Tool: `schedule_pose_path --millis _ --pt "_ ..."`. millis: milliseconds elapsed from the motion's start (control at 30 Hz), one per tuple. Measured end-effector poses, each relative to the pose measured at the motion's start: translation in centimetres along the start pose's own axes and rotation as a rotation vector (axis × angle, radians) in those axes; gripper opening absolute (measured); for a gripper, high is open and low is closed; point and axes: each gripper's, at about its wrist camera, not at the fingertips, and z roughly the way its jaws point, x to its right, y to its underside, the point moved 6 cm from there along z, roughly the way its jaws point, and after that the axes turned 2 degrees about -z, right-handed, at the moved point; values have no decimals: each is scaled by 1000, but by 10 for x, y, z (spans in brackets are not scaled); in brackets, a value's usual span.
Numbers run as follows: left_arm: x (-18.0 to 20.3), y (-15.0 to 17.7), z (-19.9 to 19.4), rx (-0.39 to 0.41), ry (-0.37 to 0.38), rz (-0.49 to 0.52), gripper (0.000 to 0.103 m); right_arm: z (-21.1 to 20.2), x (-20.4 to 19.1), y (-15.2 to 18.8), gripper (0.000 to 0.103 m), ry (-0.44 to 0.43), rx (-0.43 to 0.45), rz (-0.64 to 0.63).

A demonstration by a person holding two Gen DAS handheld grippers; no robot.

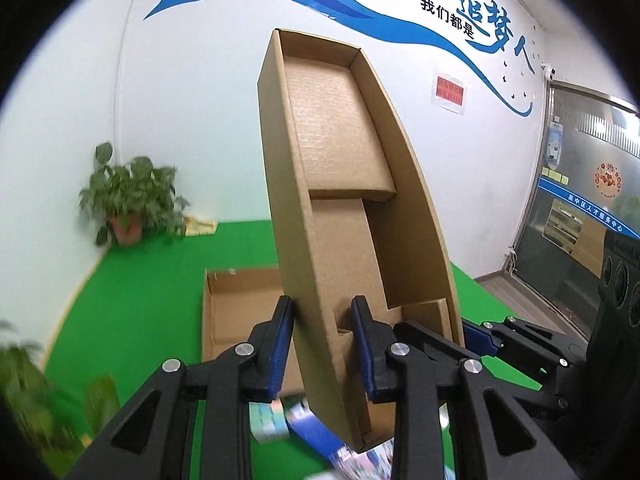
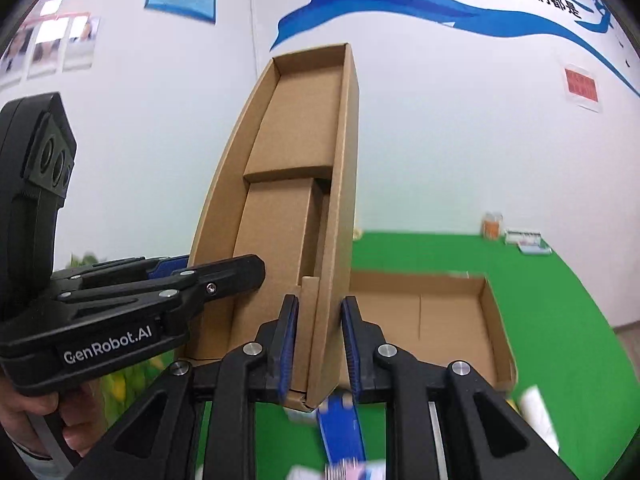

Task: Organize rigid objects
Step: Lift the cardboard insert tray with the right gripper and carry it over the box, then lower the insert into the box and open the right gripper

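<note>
A shallow brown cardboard box (image 1: 332, 184), open side toward me with folded flaps inside, hangs tilted up in the air above the green table. My left gripper (image 1: 324, 344) is shut on its left side wall. The right gripper (image 2: 320, 340) is shut on the opposite side wall of the same box (image 2: 288, 216). Each gripper shows in the other's view: the right one (image 1: 492, 336) at the box's far edge, the left one (image 2: 224, 276) reaching in from the left. Several small coloured boxes (image 1: 304, 428) lie blurred on the table under the lifted box, among them a blue one (image 2: 340, 428).
A second flat cardboard tray (image 2: 440, 320) lies open on the green table (image 1: 140, 300). A potted plant (image 1: 128, 196) stands in the far corner. A jar (image 2: 492, 224) and small packets (image 2: 524, 240) sit at the table's far right. A person's hand (image 2: 60, 420) holds the left gripper's handle.
</note>
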Motion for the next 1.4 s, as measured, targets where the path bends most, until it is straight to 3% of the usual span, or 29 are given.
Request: schedule_pose_path --millis 67,167,300,667,933,1133,1400 --pt "-12 -29 20 -37 -12 7 28 20 3 -25 20 -10 -27 7" --pt "-26 -33 52 -112 -23 -5 28 64 12 -49 20 -32 -111 36" --pt "-57 -20 106 -220 -13 -75 28 126 17 -48 20 -46 -233 76" --pt "-114 49 204 -408 -26 -168 28 257 10 22 20 -114 -491 167" --pt "-149 120 262 -554 -73 -204 27 327 -5 108 20 -146 -665 238" --pt "-158 154 276 -630 -122 -218 25 362 -14 144 20 -161 -755 286" --pt "-165 160 286 -671 -158 -187 23 396 -9 169 20 -172 -826 335"
